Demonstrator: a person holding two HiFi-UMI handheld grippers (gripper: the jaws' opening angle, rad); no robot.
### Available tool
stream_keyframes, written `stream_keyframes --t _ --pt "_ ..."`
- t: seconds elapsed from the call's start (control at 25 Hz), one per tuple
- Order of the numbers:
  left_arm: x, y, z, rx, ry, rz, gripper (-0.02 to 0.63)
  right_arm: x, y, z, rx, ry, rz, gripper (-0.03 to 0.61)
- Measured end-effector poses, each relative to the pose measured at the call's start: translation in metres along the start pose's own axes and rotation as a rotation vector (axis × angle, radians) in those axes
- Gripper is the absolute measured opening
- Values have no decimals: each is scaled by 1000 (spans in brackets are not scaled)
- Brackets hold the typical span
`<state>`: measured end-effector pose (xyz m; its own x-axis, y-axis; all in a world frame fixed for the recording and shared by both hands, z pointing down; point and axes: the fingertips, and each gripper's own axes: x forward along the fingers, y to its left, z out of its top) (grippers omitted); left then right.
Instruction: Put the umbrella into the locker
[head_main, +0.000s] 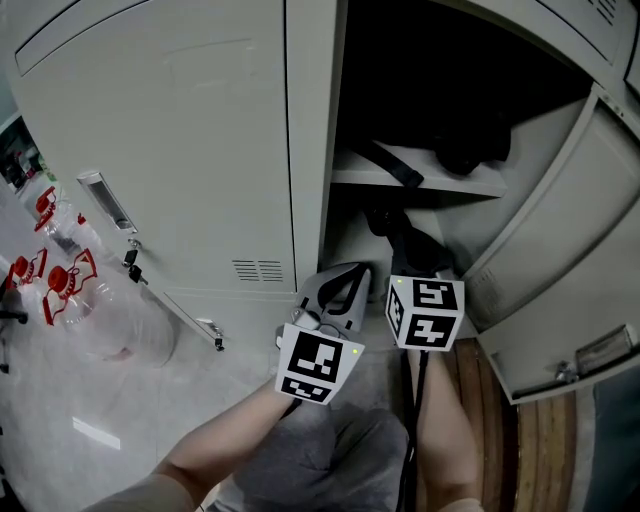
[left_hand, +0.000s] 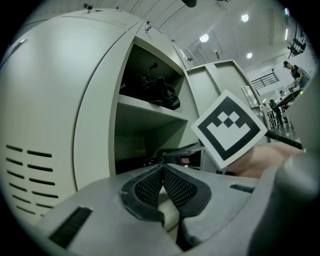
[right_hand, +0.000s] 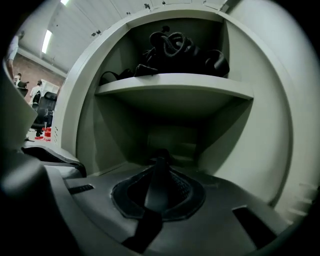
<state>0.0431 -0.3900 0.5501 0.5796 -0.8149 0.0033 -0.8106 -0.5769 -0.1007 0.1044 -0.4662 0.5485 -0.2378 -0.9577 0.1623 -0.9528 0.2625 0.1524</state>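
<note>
Your right gripper (right_hand: 161, 172) is clenched on the umbrella (right_hand: 152, 200), its long axis pointing forward under the shelf (right_hand: 175, 85) of the locker (head_main: 310, 150); left gripper (left_hand: 162, 182) is closed, empty.

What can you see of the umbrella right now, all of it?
The umbrella shows as a slim, dark, tapering shape, matte like fabric. The right gripper is shut on it. Its narrow end points into the locker's lower compartment, under the shelf. A dark strap trails back from the jaws. Whether it touches the locker is unclear.
</note>
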Motion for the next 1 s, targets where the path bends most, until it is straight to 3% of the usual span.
stream_keyframes --t 0.28,0.64,0.76,0.84,1.0 --pt "-4 3 9 -20 -22 -9 8 20 11 -13 -4 64 26 9" --pt "-11 7 13 -15 -27 -1 8 24 23 -23 -83 135 37 12" --pt "-12 8 14 -24 -26 1 8 22 22 -23 -126 166 24 44" --pt "-13 7 13 -22 -22 -2 8 18 25 -23 -139 174 29 98" --pt "-16 10 16 -14 -23 3 8 9 29 -14 -101 143 43 101"
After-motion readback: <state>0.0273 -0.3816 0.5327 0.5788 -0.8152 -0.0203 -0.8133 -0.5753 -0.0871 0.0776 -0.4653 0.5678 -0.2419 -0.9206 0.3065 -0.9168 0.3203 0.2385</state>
